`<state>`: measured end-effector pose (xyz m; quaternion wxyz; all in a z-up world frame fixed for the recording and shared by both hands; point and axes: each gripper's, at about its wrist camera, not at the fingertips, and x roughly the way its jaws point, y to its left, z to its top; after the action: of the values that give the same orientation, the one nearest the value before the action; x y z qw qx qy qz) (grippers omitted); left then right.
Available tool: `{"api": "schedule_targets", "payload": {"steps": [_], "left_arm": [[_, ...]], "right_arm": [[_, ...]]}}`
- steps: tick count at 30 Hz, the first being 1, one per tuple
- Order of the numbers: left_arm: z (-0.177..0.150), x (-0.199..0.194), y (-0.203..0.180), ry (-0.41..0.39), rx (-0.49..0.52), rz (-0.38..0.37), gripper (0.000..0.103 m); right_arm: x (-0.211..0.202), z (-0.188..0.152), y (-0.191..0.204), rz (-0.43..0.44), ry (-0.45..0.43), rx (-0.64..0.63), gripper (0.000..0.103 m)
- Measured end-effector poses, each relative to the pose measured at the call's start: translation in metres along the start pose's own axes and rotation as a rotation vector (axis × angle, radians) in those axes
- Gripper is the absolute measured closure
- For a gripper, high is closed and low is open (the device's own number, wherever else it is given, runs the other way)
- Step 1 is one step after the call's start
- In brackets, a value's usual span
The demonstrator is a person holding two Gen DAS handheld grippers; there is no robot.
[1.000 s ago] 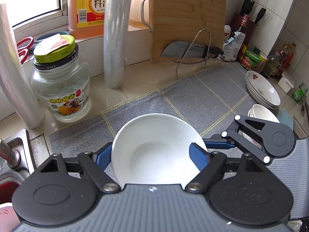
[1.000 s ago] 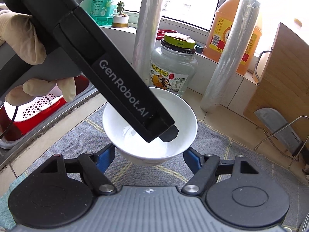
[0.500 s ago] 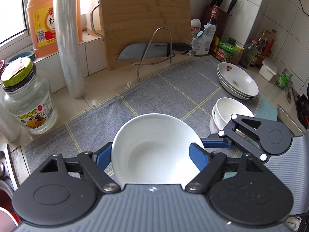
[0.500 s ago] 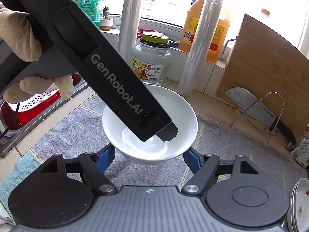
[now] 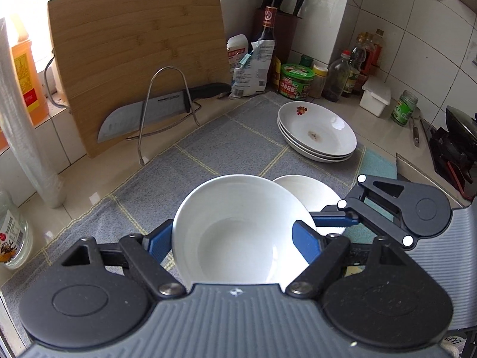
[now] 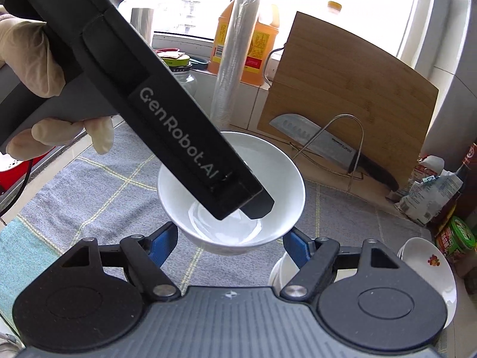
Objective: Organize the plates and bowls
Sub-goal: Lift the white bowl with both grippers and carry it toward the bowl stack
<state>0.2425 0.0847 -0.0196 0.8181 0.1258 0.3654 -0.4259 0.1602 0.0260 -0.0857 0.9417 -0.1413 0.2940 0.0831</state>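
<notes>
The left gripper (image 5: 235,237) pinches a white bowl (image 5: 238,229) between its blue fingers (image 5: 158,243), held above the grey mat (image 5: 208,137), just near-left of a second bowl (image 5: 310,191). The right gripper (image 6: 231,243) is spread wide, its fingers either side of the held bowl without touching. Stacked plates (image 5: 319,131) sit far right.

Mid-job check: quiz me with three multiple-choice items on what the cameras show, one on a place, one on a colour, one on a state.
1. Where is the plate stack?
A. On the grey mat near the seasoning jars
B. In the sink
C. On the window sill

2. What colour are the left tool's pads?
A. Red
B. Blue
C. Yellow

3. What state is the left tool in?
A. Open and empty
B. Shut on a knife
C. Shut on the white bowl

Answers:
1 A: the plate stack rests on the grey mat.
2 B: the pads are blue.
3 C: the left tool grips the white bowl.
</notes>
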Motion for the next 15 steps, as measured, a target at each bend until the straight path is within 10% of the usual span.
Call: {"api": "schedule_targets", "payload": {"steps": [15], "left_arm": [[0.037,0.040,-0.040,0.002,0.090,-0.100,0.020]], "right_arm": [[-0.022,-0.026,-0.056,-0.118,0.037,0.067,0.022]]}}
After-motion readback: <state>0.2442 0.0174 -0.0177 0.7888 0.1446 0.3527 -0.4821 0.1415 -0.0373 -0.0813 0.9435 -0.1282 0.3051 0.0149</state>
